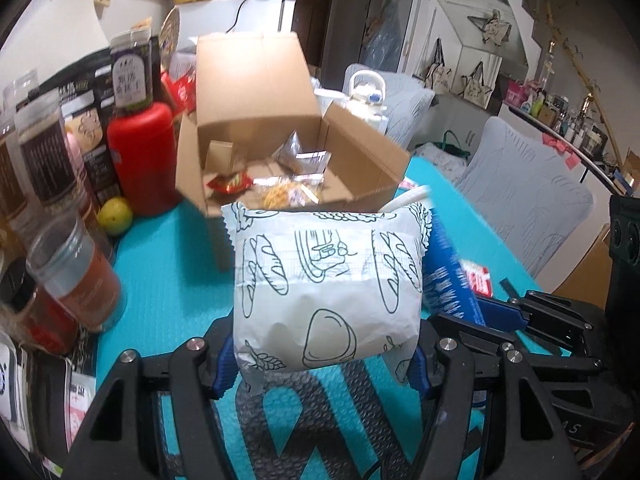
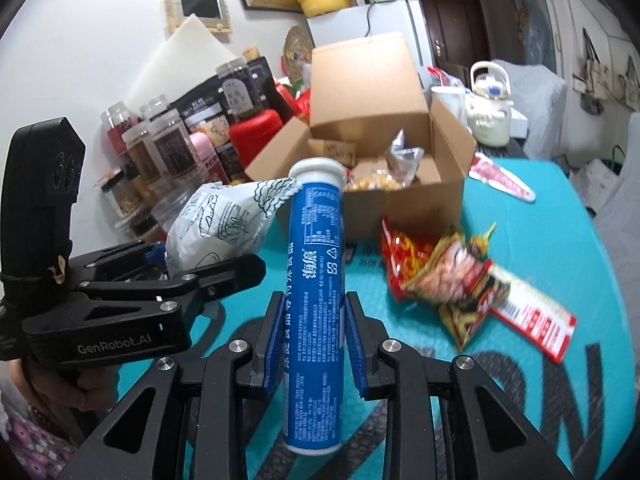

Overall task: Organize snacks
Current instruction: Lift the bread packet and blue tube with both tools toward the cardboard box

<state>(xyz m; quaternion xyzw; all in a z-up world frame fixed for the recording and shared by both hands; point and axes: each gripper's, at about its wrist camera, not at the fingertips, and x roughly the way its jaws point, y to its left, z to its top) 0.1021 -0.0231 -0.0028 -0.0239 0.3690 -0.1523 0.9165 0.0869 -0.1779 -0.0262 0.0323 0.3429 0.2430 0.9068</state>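
Snacks up: left gripper [image 1: 326, 360] pinches the bread packet [image 1: 326, 292], right gripper [image 2: 312, 344] clamps the blue tube [image 2: 314, 300], which could collide short of the box [image 1: 280, 128] ahead.

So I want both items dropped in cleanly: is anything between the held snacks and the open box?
Nothing visible blocks either. The white bread packet in the left gripper and the blue tube in the right gripper both face the open cardboard box across bare mat.

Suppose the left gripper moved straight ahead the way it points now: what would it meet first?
Probably the open cardboard box. The left gripper, shut on the white bread packet, points toward the box's near wall; the packet would likely touch first, though depth is unclear.
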